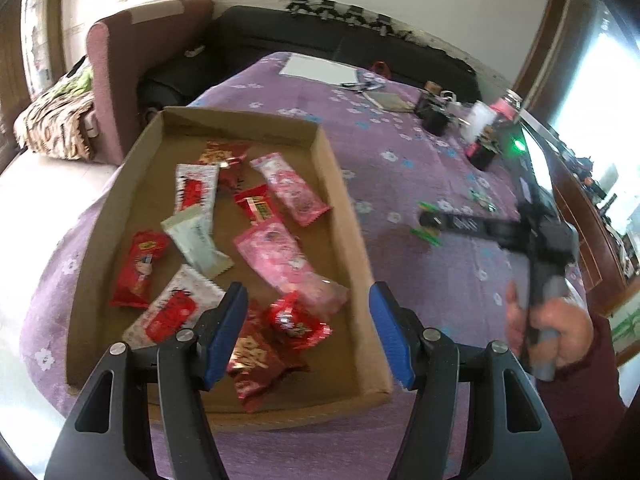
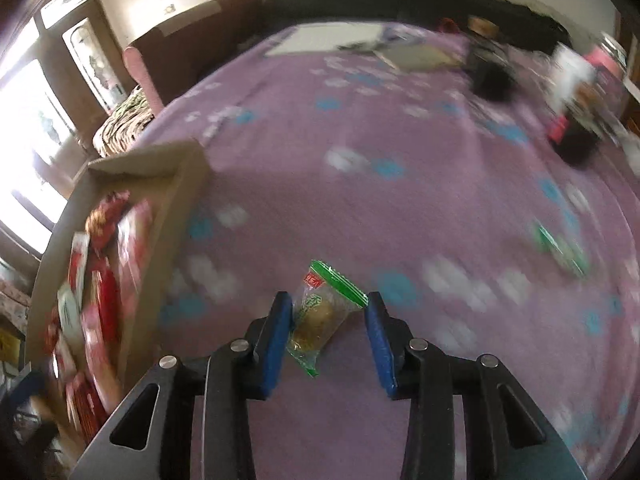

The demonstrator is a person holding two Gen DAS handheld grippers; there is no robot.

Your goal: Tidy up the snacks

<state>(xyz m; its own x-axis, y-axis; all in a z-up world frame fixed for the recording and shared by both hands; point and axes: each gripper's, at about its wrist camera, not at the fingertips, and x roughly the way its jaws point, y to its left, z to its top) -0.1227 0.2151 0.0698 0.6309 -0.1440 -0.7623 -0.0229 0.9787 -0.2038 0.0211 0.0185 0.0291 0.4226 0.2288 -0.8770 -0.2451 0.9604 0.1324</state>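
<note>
The green-edged snack packet (image 2: 325, 312) lies on the purple surface (image 2: 400, 208) between the half-open right claw (image 2: 329, 334) (empty yet); close squarely across its middle, then carry it to the cardboard tray (image 2: 176, 208).

Daylit and bright. Blown-out glare from the window (image 1: 600, 80) and the glass door (image 2: 36, 128). Heavy motion blur across the right wrist view; milder on the other. Strong fisheye bending, dark corners.
</note>
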